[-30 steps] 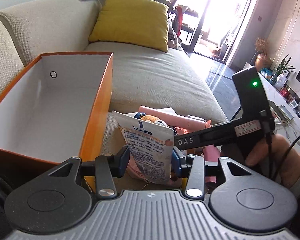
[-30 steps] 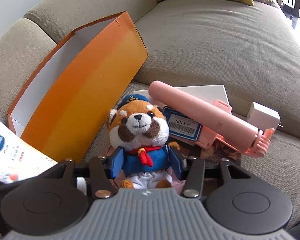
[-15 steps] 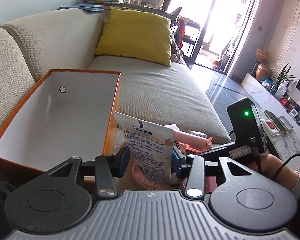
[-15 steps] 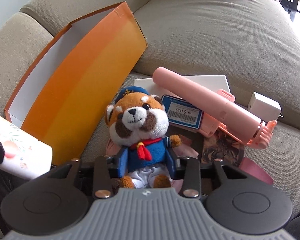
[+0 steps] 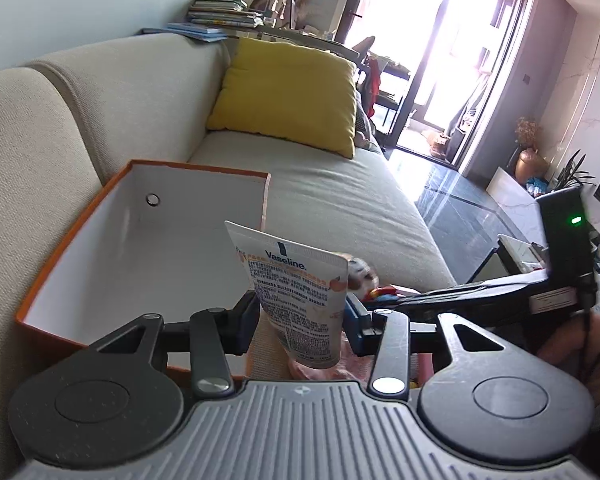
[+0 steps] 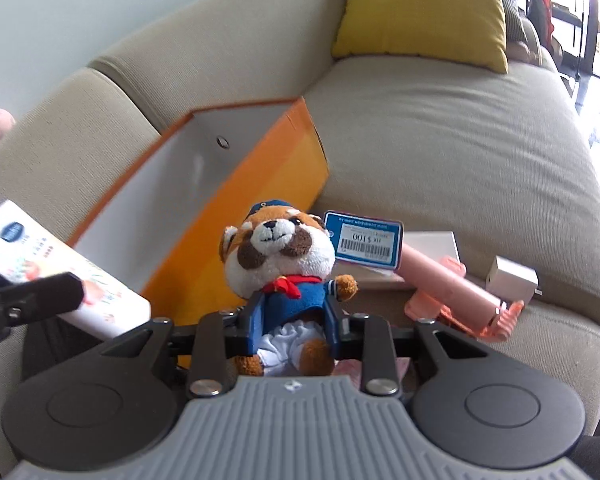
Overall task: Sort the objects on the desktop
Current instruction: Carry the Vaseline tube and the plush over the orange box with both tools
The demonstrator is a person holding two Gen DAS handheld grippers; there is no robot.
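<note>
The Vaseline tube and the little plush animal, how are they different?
The Vaseline tube is flat, smooth and white with printed writing; the plush animal is round, fuzzy and orange-brown, in a blue sailor suit. The left gripper holds the tube; the right gripper, jaws closing, squeezes the plush. Both are lifted near the orange box.

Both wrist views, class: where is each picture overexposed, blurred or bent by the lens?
Left wrist view: the balcony doorway is blown out to white, and the fisheye curves the sofa back and door frame. Right wrist view: light is even, but the sofa and orange box look smeared, while the plush toy stays fairly sharp.
</note>
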